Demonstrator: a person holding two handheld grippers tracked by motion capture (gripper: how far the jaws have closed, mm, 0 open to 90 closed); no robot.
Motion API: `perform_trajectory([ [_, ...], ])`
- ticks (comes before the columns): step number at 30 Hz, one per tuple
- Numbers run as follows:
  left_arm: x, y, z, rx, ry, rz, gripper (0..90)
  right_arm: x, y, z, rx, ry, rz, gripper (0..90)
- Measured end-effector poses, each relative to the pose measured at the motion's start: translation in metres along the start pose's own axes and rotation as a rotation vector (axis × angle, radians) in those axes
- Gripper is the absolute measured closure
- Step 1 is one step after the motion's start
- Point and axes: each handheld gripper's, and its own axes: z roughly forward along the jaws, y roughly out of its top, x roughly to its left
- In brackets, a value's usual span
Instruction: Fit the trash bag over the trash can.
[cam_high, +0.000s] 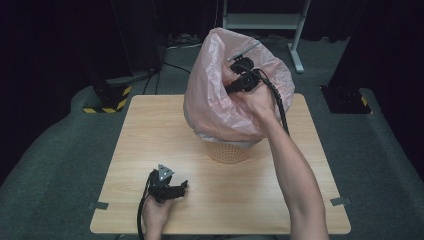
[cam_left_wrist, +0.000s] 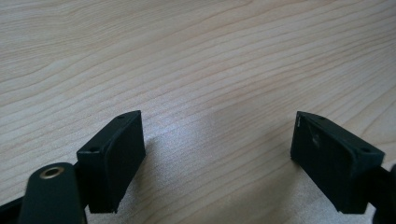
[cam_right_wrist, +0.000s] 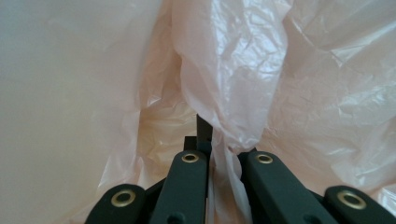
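Right tool (cam_high: 234, 70), upper centre of the high view, is clenched on a fold of the pink bag (cam_right_wrist: 224, 84), which drapes over a basket (cam_high: 227, 152) on the bench (cam_high: 150, 130). Left tool (cam_left_wrist: 217, 154), lower left, rests released on the wood.

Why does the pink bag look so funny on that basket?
The pink bag is not tucked in: it balloons up over the basket, hiding most of it. The right claw is shut on a bunched fold of it, holding it up. Nothing looks spilled or torn.
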Motion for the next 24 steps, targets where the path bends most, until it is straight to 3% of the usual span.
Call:
perform_trajectory([
  [4,0.000,0.000,0.000,0.000,0.000,0.000,17.6,-0.001,-0.002,0.002,-0.004,-0.007,0.014,79.0],
  [9,0.000,0.000,0.000,0.000,0.000,-0.001,17.6,0.002,-0.003,-0.014,-0.036,-0.039,-0.002,69.9],
  [12,0.000,0.000,0.000,0.000,0.000,0.000,17.6,0.003,-0.005,-0.019,-0.037,-0.053,-0.007,72.3],
  [15,0.000,0.000,0.000,-0.001,0.001,-0.002,17.6,0.001,-0.005,-0.020,-0.044,-0.026,-0.013,87.7],
  [18,0.000,0.000,0.000,-0.002,0.002,-0.003,17.8,-0.002,-0.004,-0.009,-0.013,-0.019,-0.001,87.7],
  [19,0.000,0.000,0.000,0.000,0.001,0.000,17.8,-0.002,-0.003,-0.006,-0.008,-0.010,0.002,86.6],
  [21,0.000,0.000,0.000,0.000,0.001,0.000,17.8,-0.002,-0.002,-0.003,0.007,0.023,0.016,73.0],
  [22,0.000,0.000,0.000,0.000,0.001,0.000,17.7,-0.002,-0.002,-0.003,0.007,0.023,0.016,73.0],
  [23,0.000,0.000,0.000,0.001,0.000,0.001,17.6,0.000,-0.002,-0.002,0.017,-0.005,0.016,64.8],
  [24,0.000,0.000,0.000,0.002,-0.001,0.002,17.7,0.000,-0.002,-0.004,0.014,-0.013,0.014,64.1],
])
